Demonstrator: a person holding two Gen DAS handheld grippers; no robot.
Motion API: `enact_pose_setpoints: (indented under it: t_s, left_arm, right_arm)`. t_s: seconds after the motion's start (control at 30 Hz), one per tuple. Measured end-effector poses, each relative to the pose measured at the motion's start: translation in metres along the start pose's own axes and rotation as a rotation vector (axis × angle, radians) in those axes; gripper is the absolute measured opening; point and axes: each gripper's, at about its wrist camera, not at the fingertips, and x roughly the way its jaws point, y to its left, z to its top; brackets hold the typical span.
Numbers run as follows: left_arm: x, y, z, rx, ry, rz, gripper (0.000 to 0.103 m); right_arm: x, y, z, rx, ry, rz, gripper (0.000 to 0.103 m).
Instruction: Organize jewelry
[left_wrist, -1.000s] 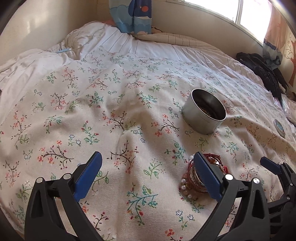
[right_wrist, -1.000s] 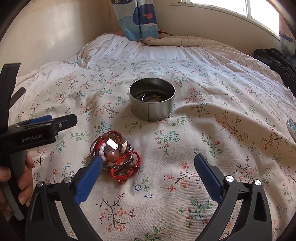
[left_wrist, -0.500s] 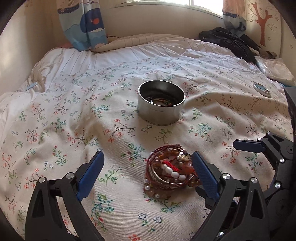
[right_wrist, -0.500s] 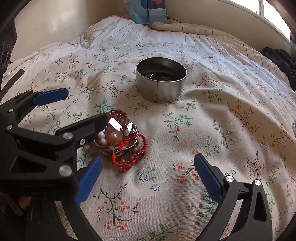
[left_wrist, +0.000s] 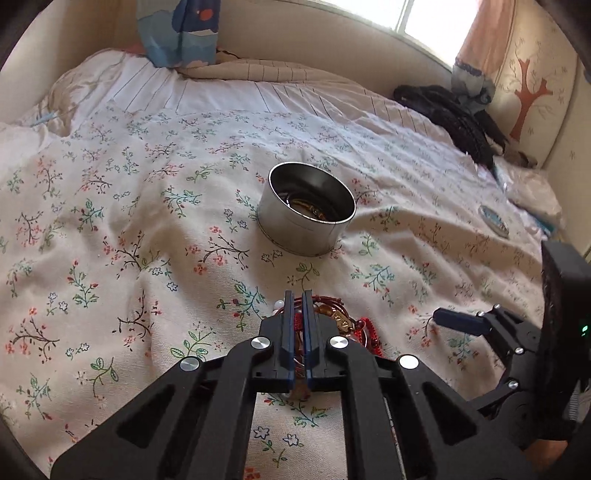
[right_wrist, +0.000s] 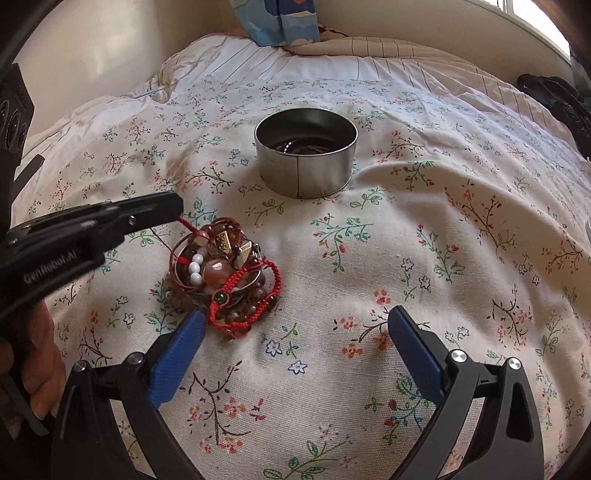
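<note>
A floral-print bedspread (right_wrist: 369, 258) of coarse cream weave, wrinkled into soft folds, covers a bed.

At about 9 o'clock in the right wrist view, the left gripper (right_wrist: 177, 208) reaches in from the left edge, angled downward. A person's hand (right_wrist: 37, 354) wraps its black handle, which carries raised lettering reading "GenRobot.AI". Its blue-padded tongs are pressed together, clamped on a thin red cord (right_wrist: 188, 227) that runs taut from the tip down into the pile of bracelets (right_wrist: 225, 269). In the left wrist view the same tongs sit together at the centre, over the near edge of that pile (left_wrist: 332, 317).

The pile sits left of centre on the bedspread: glossy brown and amber beads, white pearl-like beads, thin metal bangles, a gold rectangular charm and a braided red cord bracelet with a green bead.

At 12 o'clock from the pile, well apart, stands a round silver tin (right_wrist: 306, 155), smooth-walled, open-topped, with dark bangles inside.

At 6 o'clock the right gripper (right_wrist: 295, 332) points downward, tongs wide apart and holding nothing; its left blue pad (right_wrist: 177, 354) lies just beside the pile.
</note>
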Motion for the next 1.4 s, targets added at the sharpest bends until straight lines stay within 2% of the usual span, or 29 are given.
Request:
enact_pose_setpoints:
  t_s: [0.2,0.3,0.4,0.5,0.57,0.7,1.0,1.07,1.13,1.17,1.4]
  left_arm:
    - [-0.015,0.034,0.006,-0.185,-0.052,-0.17,0.004]
    - [-0.02,0.036,0.007,-0.202,-0.075,-0.185,0.004]
    - [-0.028,0.036,0.009,-0.202,-0.11,-0.193,0.004]
    - [-0.037,0.043,0.01,-0.24,-0.147,-0.246,0.004]
    - [-0.04,0.054,0.011,-0.297,-0.162,-0.312,0.004]
    - [-0.042,0.067,0.012,-0.343,-0.177,-0.301,0.004]
    - [-0.04,0.071,0.013,-0.346,-0.173,-0.283,0.004]
    - [-0.039,0.071,0.013,-0.34,-0.174,-0.274,0.004]
    - [-0.039,0.071,0.014,-0.335,-0.172,-0.268,0.004]
    - [-0.038,0.071,0.014,-0.333,-0.171,-0.266,0.004]
    - [-0.037,0.07,0.013,-0.326,-0.165,-0.25,0.004]
  right_arm:
    - [0.001,-0.001,0.001,0.005,0.0,0.004,0.095]
    - [0.0,-0.001,0.001,0.002,-0.011,0.009,0.095]
    - [-0.008,-0.002,0.004,0.011,-0.063,0.049,0.095]
    - [-0.011,-0.003,0.01,0.025,-0.101,0.113,0.095]
    - [-0.008,-0.003,0.015,0.029,-0.11,0.15,0.095]
    - [-0.004,-0.002,0.025,0.038,-0.133,0.205,0.092]
    - [0.033,0.002,0.043,0.033,-0.038,0.282,0.046]
    - [0.038,0.003,0.044,0.032,-0.019,0.296,0.034]
    - [0.035,0.004,0.043,0.029,-0.028,0.311,0.016]
    - [0.032,0.003,0.043,0.035,-0.04,0.325,0.011]
    - [-0.01,-0.009,0.038,0.097,-0.184,0.436,0.005]
